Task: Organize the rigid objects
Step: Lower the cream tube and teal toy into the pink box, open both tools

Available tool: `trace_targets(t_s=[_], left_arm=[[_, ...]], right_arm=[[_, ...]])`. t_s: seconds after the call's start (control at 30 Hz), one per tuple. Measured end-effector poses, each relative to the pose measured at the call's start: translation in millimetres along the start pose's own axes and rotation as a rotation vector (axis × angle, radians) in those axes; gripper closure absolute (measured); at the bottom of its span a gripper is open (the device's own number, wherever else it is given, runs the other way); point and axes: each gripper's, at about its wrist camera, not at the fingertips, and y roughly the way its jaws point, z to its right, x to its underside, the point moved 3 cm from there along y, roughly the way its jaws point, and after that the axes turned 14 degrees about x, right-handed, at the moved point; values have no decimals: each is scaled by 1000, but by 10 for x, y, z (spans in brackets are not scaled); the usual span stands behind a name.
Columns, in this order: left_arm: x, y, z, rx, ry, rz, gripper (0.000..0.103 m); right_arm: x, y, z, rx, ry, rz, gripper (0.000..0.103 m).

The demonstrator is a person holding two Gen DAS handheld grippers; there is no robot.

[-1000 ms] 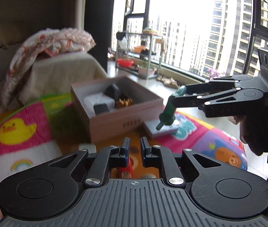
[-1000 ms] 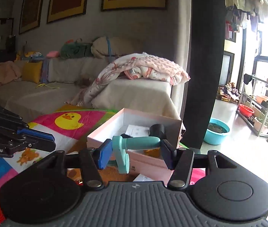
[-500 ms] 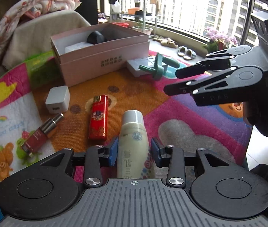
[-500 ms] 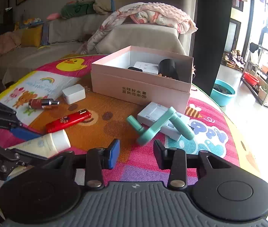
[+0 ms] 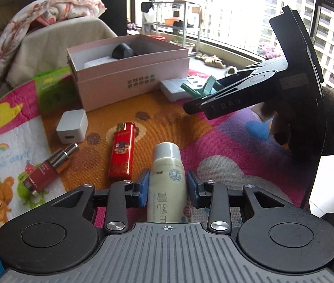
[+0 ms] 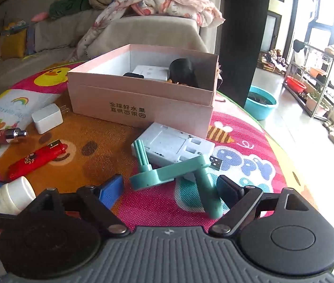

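The tube (image 5: pixel 167 184) lay low in the centre of the left view, between the left gripper (image 5: pixel 167 188)'s closing jaws, where a second ago nothing sat; the pads looked just touching it. The box (image 5: pixel 129 70) stood in the upper middle. In the right view, the crank (image 6: pixel 174 174), held aloft a second before, lay at centre on the mat (image 6: pixel 237 141), inside the right gripper (image 6: pixel 169 188)'s opening jaws. Likely the tube goes in the box next.
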Motion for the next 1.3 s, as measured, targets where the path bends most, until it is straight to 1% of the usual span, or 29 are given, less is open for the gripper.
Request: trace_targets(t_s=[0.03,0.07,0.1,0.23,0.3,0.37,0.43,0.47,0.57,0.67,0.73,0.77,0.8,0.83,0.87,0.9,0.93,1.0,1.07,1.13,1.2,1.3], left_arm=[[6,-5,-4,1,-3,5,65],[10,-13,-5,3,-5,9,66],[18,-22,-4,6,-5,12,66],[49,-75,17,50,-2,25,69],[46,-113,29,57,6,35,69],[-11,-180,13,66,-2,61,69],[-141,-278,-43,79,-14,103,70],[-250,-333,-76,77,-4,126,70],[-679,-503,-180,24,65,206,70],[-1281,-604,-381,-14,108,308,69],[-1655,-562,-525,-2,106,345,69],[-1843,-499,-603,18,101,356,69],[-2004,-408,-666,37,103,352,69],[-2135,-300,-723,39,111,341,68],[-2241,-180,-795,20,115,331,67],[-2303,-75,-866,0,108,320,69],[-2326,7,-932,-15,89,306,69],[-2252,93,-1059,-8,33,290,70],[-2038,81,-1170,24,-15,291,69],[-1715,25,-1271,23,-55,270,69],[-1382,-55,-1315,14,-92,245,69],[-895,-218,-1323,7,-160,230,70]], right_arm=[[-15,-4,-14,11,-18,4,23],[-21,-13,-32,20,-40,6,31],[-18,-47,-46,25,-56,13,32],[39,-227,-59,-35,-64,26,32],[72,-358,-32,-76,-61,30,32],[71,-483,3,-104,-50,39,32],[1,-634,56,-118,-32,70,32],[-53,-694,81,-121,-22,89,32],[-310,-827,149,-116,1,163,32],[-654,-792,175,-70,10,228,32],[-864,-697,163,-54,17,241,32],[-972,-635,152,-46,18,246,32],[-1069,-572,136,-42,24,254,32],[-1157,-508,121,-49,35,268,32],[-1233,-434,101,-68,40,278,31],[-1300,-330,73,-86,40,269,27],[-1331,-249,53,-81,43,249,24],[-1309,-107,24,-40,67,202,23],[-1156,-102,12,-46,61,186,23],[-920,-149,0,-47,43,186,22],[-652,-193,-20,-21,15,177,21],[-274,-252,-49,-24,-33,133,21]])
